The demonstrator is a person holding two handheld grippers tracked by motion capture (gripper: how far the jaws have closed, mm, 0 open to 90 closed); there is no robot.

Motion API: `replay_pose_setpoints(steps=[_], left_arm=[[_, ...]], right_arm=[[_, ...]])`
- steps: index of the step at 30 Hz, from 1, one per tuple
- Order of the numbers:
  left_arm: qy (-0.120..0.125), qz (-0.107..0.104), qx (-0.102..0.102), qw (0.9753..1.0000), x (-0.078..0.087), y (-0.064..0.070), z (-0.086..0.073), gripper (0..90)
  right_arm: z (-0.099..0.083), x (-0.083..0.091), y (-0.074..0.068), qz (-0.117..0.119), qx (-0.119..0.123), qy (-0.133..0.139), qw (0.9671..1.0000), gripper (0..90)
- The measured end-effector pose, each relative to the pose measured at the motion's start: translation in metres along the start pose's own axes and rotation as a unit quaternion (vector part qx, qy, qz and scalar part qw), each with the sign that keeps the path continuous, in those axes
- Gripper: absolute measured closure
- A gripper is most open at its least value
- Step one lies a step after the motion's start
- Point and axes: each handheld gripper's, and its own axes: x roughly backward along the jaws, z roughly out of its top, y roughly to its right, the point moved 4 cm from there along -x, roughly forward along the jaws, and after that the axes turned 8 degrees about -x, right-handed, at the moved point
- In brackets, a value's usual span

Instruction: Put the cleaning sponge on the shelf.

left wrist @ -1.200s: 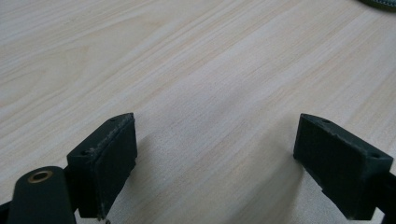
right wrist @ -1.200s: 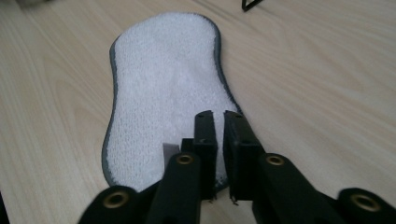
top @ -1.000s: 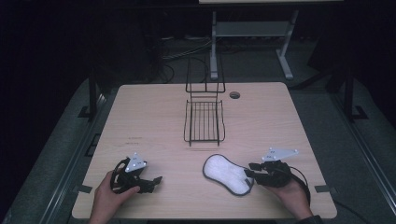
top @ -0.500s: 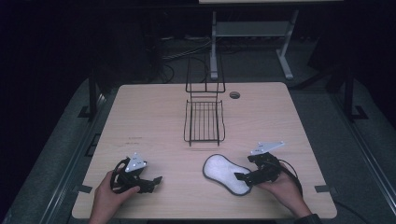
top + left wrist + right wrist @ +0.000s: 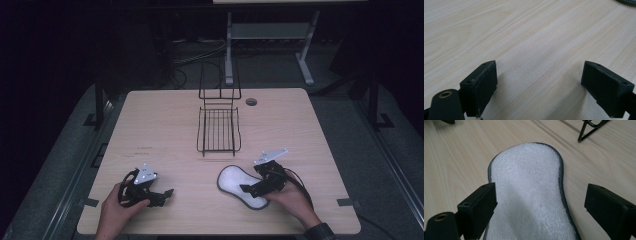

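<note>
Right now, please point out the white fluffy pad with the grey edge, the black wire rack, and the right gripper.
white fluffy pad (image 5: pixel 529 192), right gripper view, middle of its white top.
black wire rack (image 5: pixel 218 131), high view, its flat grid.
right gripper (image 5: pixel 248 188), high view, between its fingertips.

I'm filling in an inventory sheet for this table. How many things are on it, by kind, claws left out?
White pad with dark edging: 1
Black wire rack: 1
Total: 2
</note>
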Motion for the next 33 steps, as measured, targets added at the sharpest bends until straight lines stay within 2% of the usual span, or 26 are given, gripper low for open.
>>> replay_pose_setpoints(steps=[21,33], left_arm=[[0.0,0.0,0.0,1.0,0.0,0.0,0.0,12.5],[0.0,0.0,0.0,1.0,0.0,0.0,0.0,12.5]], right_arm=[[-0.005,-0.022,-0.007,-0.014,0.022,-0.037,0.999,10.8],[-0.006,-0.022,-0.01,-0.005,0.03,-0.042,0.9987,18.7]])
